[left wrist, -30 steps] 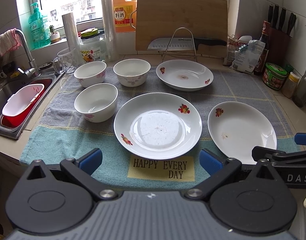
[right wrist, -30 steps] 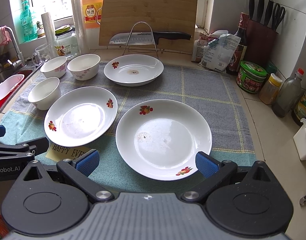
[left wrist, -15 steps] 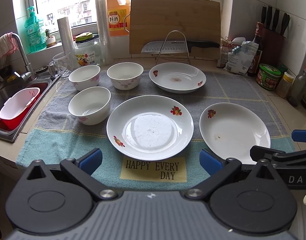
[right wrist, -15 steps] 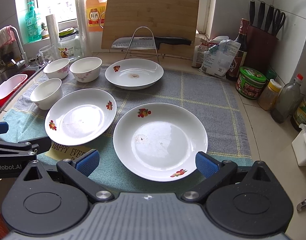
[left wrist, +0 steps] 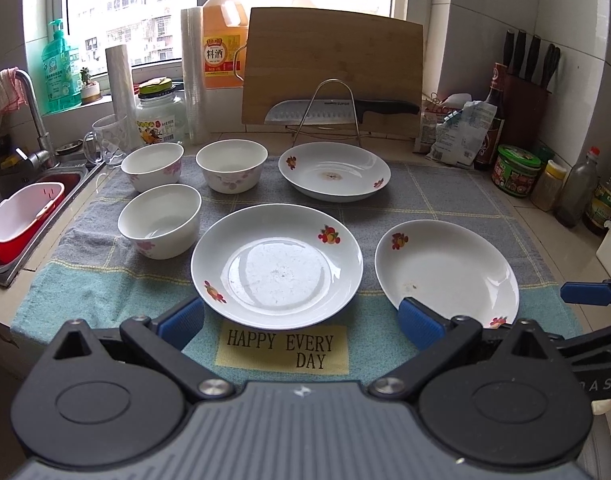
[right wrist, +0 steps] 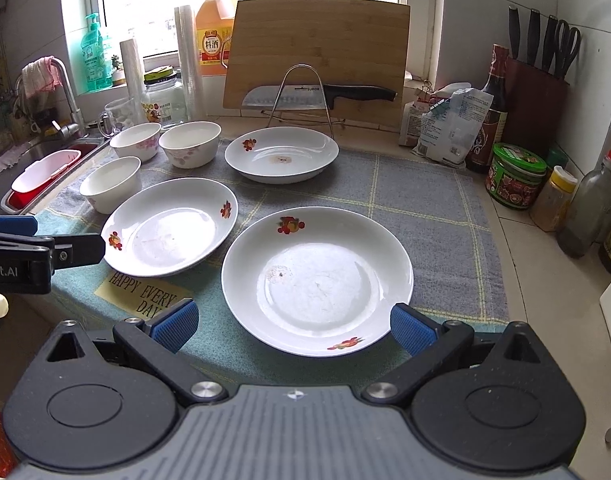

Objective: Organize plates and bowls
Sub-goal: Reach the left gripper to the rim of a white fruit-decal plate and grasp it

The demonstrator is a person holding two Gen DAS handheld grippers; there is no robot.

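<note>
Three white flowered plates lie on a towel: a middle plate (left wrist: 277,266) (right wrist: 171,226), a right plate (left wrist: 447,274) (right wrist: 317,280) and a far plate (left wrist: 334,171) (right wrist: 282,154). Three white bowls stand at the left: a near bowl (left wrist: 160,220) (right wrist: 111,184), a far left bowl (left wrist: 152,166) (right wrist: 135,141) and a far right bowl (left wrist: 232,165) (right wrist: 190,143). My left gripper (left wrist: 301,322) is open and empty just short of the middle plate. My right gripper (right wrist: 293,326) is open and empty at the near rim of the right plate.
A sink (left wrist: 33,184) with a red and white basket (left wrist: 19,220) is at the left. A cutting board (left wrist: 333,68), knife on a wire rack (left wrist: 337,110), bottles and jars line the back. Jars and bottles (right wrist: 515,174) and a knife block (right wrist: 539,96) stand at the right.
Both grippers have drawn back and tilted up a little, so the plates and bowls sit lower and farther in view. Nothing on the towel moved. Both grippers stayed open.
</note>
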